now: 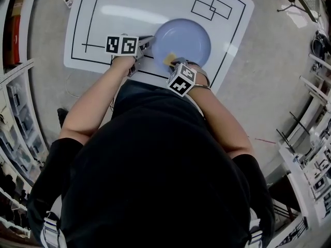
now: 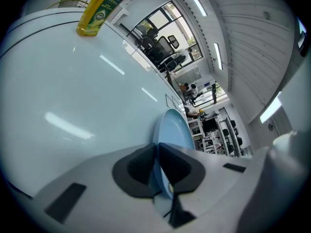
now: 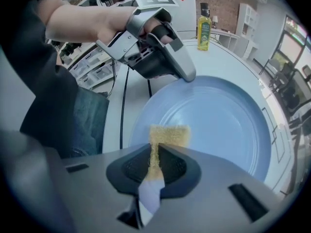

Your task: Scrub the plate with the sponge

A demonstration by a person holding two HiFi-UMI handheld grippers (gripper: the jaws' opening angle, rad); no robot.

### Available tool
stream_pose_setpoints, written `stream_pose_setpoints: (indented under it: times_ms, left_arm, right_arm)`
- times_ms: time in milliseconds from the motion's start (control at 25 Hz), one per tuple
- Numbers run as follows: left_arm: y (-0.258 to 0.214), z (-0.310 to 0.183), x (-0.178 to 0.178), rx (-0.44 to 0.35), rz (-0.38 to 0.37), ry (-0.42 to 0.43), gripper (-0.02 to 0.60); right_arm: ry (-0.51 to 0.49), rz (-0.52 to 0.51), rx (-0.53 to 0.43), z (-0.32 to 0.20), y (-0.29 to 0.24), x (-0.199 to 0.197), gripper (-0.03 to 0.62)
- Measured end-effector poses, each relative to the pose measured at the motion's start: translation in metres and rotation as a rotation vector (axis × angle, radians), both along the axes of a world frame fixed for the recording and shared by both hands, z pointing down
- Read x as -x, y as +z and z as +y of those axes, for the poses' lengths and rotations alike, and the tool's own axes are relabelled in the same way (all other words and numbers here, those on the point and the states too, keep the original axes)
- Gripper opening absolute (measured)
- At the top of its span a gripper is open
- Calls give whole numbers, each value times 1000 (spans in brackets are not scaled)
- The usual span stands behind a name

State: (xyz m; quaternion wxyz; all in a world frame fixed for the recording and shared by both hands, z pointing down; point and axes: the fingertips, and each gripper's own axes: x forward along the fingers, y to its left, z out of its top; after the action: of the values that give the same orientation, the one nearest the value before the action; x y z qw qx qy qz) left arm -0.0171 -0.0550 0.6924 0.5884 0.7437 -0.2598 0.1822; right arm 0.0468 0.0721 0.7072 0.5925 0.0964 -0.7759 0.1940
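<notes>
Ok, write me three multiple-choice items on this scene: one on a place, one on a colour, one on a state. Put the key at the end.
1. Where is the sponge?
A. between the right gripper's jaws, over the plate
B. under the plate
C. lying loose, far from the plate

2. What colour is the plate?
A. red
B. light blue
C. green

3. What is the left gripper doing?
A. hanging open in the air
B. clamping the plate's rim
C. holding the sponge

Key:
1. A: the right gripper view shows the yellow sponge pinched between the jaws, with the plate's surface behind it.
2. B: the plate is pale blue in all three views.
3. B: the left gripper view shows the rim running between the closed pads.
</notes>
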Motion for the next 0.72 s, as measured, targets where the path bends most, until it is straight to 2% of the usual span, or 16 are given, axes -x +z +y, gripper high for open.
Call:
stream_pose_setpoints:
  times_ms: [280,480,720]
  left_arm:
    - [0,1,0,-1,-1,9,34]
    - [0,1,0,-1,2,12,34]
    - [1,2,1,6,17,3,34]
  right_arm:
    - [-24,-17,-65,-31,1,40,43]
    - [3,-14,-126,-63,2,47,43]
    - [2,-8,-161,-69,-1,48,43]
